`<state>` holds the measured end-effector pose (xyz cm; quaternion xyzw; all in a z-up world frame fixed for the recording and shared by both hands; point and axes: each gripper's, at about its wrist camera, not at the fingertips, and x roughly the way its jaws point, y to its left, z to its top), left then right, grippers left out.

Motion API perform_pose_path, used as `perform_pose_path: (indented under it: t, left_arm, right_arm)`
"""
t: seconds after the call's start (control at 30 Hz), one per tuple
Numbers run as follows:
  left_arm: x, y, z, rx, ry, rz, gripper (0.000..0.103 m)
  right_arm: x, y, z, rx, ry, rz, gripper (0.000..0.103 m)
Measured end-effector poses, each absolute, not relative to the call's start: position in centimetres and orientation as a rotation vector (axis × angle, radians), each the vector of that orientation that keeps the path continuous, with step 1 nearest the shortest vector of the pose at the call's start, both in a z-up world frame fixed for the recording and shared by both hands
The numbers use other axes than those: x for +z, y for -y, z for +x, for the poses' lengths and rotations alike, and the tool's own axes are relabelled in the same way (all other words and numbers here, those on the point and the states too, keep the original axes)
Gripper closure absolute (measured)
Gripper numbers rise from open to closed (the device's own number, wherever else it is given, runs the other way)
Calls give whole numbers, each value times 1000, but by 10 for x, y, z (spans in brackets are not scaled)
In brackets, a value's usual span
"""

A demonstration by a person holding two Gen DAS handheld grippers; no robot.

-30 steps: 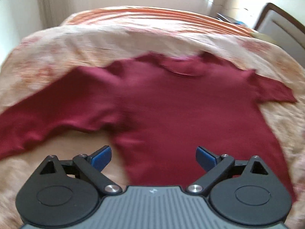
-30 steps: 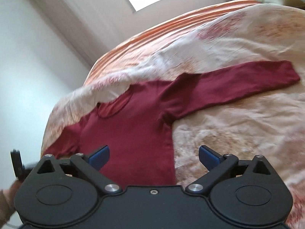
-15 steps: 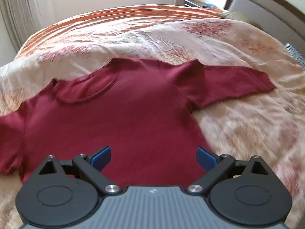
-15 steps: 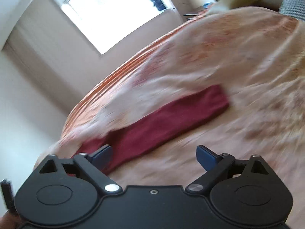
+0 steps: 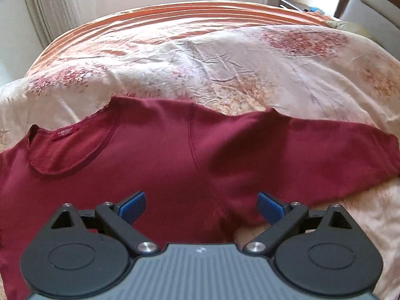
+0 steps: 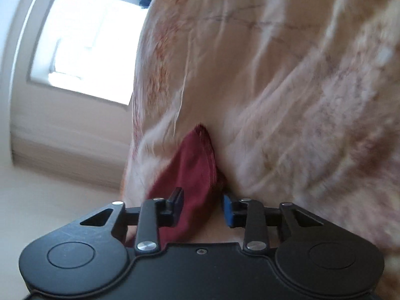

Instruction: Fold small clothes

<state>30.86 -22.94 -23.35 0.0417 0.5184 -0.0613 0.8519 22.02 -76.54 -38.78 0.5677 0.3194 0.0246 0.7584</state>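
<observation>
Right tool (image 6: 202, 208), low centre of its frame, has its fingers narrowed around the sleeve end (image 6: 192, 172) but not visibly pinching it; left tool (image 5: 201, 206) gapes wide above the shirt (image 5: 155, 165), spread flat on the bed (image 5: 225, 57). No fold looks made yet.

**Layout: top on bed, tools at its near side**

Dark red long-sleeved knit top (image 5: 155, 165) lies flat on the floral-print bed cover (image 5: 225, 57), neckline to the left, one sleeve (image 5: 312, 155) stretched out to the right. Orange striped blanket (image 5: 190, 12) behind the cover, w/ window wall beyond. Left tool (image 5: 201, 203) sits over the top's near part, by the armpit. Right tool (image 6: 203, 208) is at the sleeve end (image 6: 197, 155), cloth between its fingers; bed cover behind & to the right, window (image 6: 92, 42) to the left.
</observation>
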Motion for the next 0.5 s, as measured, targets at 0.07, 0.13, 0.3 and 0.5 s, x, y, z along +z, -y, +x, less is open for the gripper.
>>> perform_pose_path:
  t: [0.07,0.13,0.3,0.5]
  left_arm:
    - [-241,235,319,-117,-1109,80,5]
    - [-248,239,329,-108,-1126,79,5]
    - [-261,245,354,-81,-1097,69,5]
    - [-280,244,383,-122,-1117,-18,0]
  right_arm:
    - [-391,767,227,47,-679,1262,87]
    - [-384,768,231,42,-675,1240,97]
    - [-328,769,218,146,-566,1141,98]
    - [-246,746,201,259,-430,1100,98]
